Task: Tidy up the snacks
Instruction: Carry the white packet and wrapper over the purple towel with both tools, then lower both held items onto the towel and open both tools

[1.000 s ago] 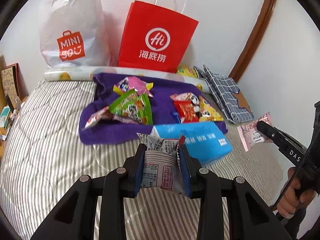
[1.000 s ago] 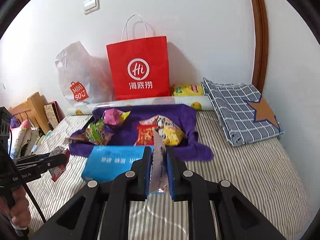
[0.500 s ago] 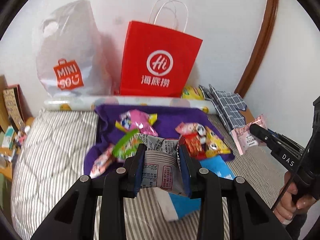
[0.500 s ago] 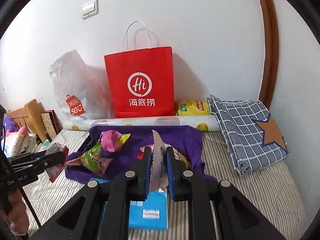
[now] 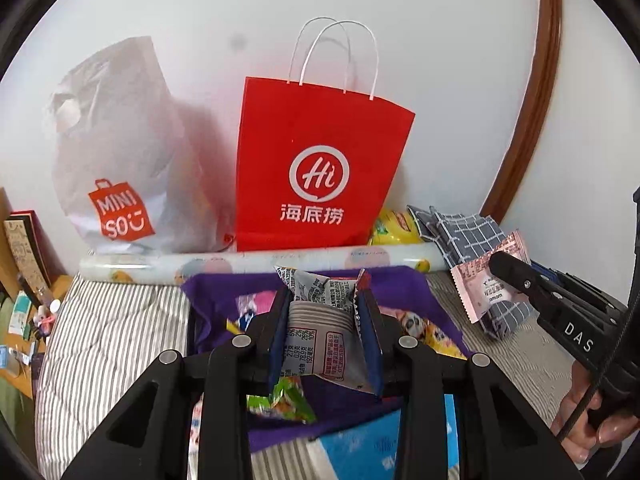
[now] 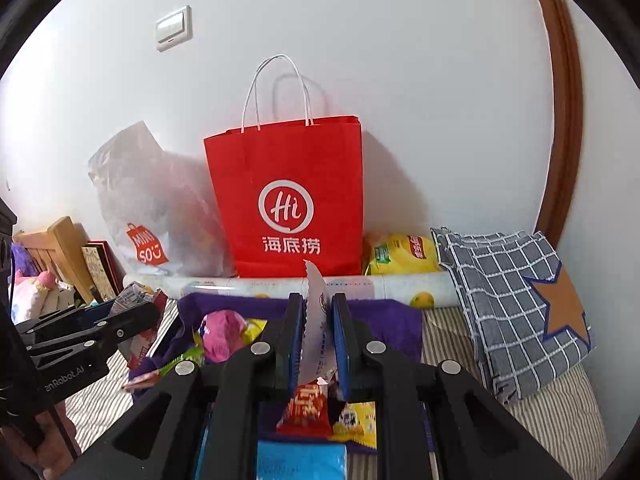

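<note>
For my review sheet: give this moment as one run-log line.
left gripper: shut on grey snack packet | right gripper: shut on pink snack packet | both above purple cloth | red paper bag: upright at wall

Left gripper and right gripper both clamped, side by side, angled slightly downward.

White wall, wall switch, striped bed, brown trim

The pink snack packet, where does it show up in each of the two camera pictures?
Left wrist view: pink snack packet at the right edge, pinched in the right gripper.
Right wrist view: seen edge-on as a thin strip, centre, between that gripper's fingers.
Shared landmark: red paper bag against the wall.
</note>
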Available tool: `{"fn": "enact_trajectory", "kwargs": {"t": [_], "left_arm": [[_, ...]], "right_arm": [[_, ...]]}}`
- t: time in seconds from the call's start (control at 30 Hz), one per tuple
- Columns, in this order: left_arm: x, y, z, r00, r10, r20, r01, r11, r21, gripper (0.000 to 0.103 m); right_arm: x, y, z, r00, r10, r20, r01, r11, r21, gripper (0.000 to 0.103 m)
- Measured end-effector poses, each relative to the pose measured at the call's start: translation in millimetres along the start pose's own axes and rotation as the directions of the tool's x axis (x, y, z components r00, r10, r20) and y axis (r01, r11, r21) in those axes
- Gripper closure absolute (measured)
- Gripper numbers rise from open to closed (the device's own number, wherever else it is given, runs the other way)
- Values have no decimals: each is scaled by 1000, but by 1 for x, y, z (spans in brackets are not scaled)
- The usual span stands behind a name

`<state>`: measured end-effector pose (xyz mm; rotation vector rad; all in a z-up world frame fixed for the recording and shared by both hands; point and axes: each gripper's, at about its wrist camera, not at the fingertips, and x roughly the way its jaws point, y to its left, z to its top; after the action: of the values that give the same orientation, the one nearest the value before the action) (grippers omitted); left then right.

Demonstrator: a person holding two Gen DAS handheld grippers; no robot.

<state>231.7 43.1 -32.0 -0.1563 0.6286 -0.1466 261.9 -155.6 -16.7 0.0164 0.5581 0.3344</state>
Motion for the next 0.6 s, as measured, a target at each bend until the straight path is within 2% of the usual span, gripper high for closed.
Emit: {"fn": "enact_trajectory", "kwargs": {"t": [0.17, 0.4, 0.6], "left_arm": [[14, 3, 6, 1000, -1, -9, 1, 1000, -5, 69], [44, 17, -13, 998, 1, -69, -3, 999, -33, 69], [65, 24, -23, 993, -8, -117, 1, 998, -63, 69]], "right_arm": [[17, -3, -1, 1000, 18, -3, -18, 1000, 11, 89], [52, -10, -20, 996, 43, -74, -41, 999, 32, 89], [67, -15, -31, 992, 48, -113, -44, 998, 44, 89]]}}
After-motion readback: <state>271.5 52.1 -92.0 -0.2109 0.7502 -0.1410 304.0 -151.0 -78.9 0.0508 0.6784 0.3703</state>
